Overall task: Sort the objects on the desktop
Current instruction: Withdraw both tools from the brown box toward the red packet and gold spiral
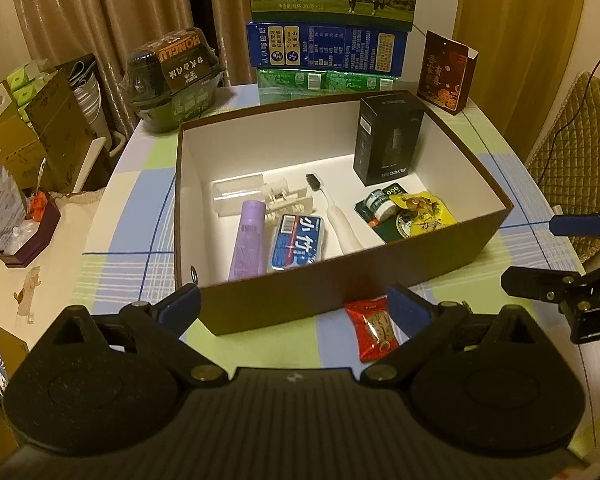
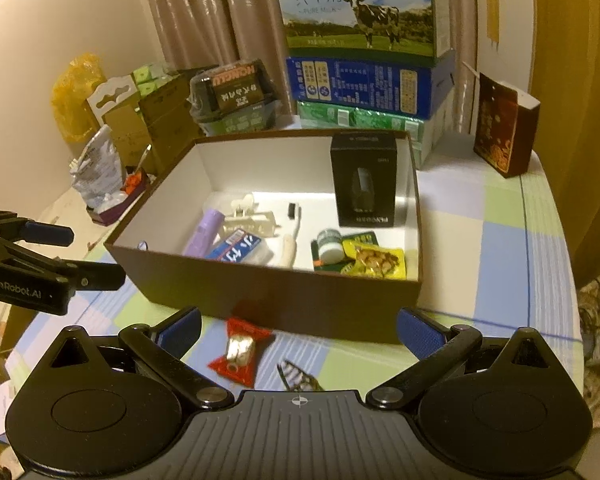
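A brown open box (image 1: 452, 248) (image 2: 284, 300) with a white inside holds a black carton (image 1: 388, 140) (image 2: 364, 180), a purple tube (image 1: 247, 240), a blue tin (image 1: 298, 242), a toothbrush (image 1: 332, 208), a white clip, a small jar (image 2: 330, 246) and a yellow snack packet (image 1: 422, 208) (image 2: 376, 258). A red snack packet (image 1: 374, 328) (image 2: 242, 350) lies on the tablecloth in front of the box. A striped wrapper (image 2: 298, 376) lies beside it. My left gripper (image 1: 296, 308) is open and empty, just before the box. My right gripper (image 2: 300, 326) is open and empty above the red packet.
Stacked milk cartons (image 1: 328, 8) (image 2: 360, 8) stand behind the box. A dark food bowl (image 1: 176, 76) sits at back left, a red-brown gift box (image 1: 446, 72) (image 2: 500, 132) at back right. Cardboard boxes and bags (image 1: 32, 132) crowd the left side. A chair (image 1: 576, 144) stands right.
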`<state>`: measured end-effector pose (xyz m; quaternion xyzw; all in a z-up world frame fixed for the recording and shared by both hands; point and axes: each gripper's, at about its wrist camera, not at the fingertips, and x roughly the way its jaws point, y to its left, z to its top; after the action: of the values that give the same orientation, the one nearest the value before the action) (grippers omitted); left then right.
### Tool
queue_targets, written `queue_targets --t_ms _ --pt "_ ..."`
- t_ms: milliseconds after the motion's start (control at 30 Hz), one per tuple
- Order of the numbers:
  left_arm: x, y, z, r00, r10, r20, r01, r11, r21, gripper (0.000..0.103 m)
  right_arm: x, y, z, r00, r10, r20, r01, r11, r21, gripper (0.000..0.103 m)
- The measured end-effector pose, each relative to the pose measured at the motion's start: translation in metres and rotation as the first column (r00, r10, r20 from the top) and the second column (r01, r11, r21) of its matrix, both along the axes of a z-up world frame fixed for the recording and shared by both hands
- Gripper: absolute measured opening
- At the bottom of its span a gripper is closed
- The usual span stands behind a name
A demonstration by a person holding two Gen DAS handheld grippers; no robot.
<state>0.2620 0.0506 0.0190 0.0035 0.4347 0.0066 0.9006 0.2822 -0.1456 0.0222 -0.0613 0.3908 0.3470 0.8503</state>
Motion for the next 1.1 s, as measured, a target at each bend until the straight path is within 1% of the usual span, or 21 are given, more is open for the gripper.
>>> queue_targets --t_ms 133,367,600,800,1100 --pt "-0.011 -0.001 -0.005 1.0 0.006 -0.002 -0.006 1.0 -0.011 0.099 -0.009 -0.008 -0.005 1.0 -0.011 -0.005 0.011 1.0 -0.024 0.101" --pt "-0.028 -0.007 -0.022 0.999 0.014 -0.041 -0.015 1.0 -0.019 0.099 -0.02 -0.018 -0.016 0.998 -0.057 -0.022 0.056 0.997 -0.06 0.101" --pt "-0.039 -0.014 -0.036 0.997 0.026 -0.066 -0.026 1.0 0.004 0.099 -0.029 -0.022 -0.018 0.997 -0.064 -0.036 0.062 0.997 -0.051 0.101" --pt "-0.046 -0.018 -0.041 0.997 0.031 -0.071 -0.03 0.999 0.011 0.1 -0.032 -0.023 -0.02 0.995 -0.077 -0.063 0.074 0.996 -0.047 0.101" --pt "-0.052 -0.021 -0.047 0.995 0.039 -0.093 -0.04 0.999 -0.009 0.1 -0.034 -0.025 -0.03 0.992 -0.059 -0.114 0.053 0.997 -0.049 0.101"
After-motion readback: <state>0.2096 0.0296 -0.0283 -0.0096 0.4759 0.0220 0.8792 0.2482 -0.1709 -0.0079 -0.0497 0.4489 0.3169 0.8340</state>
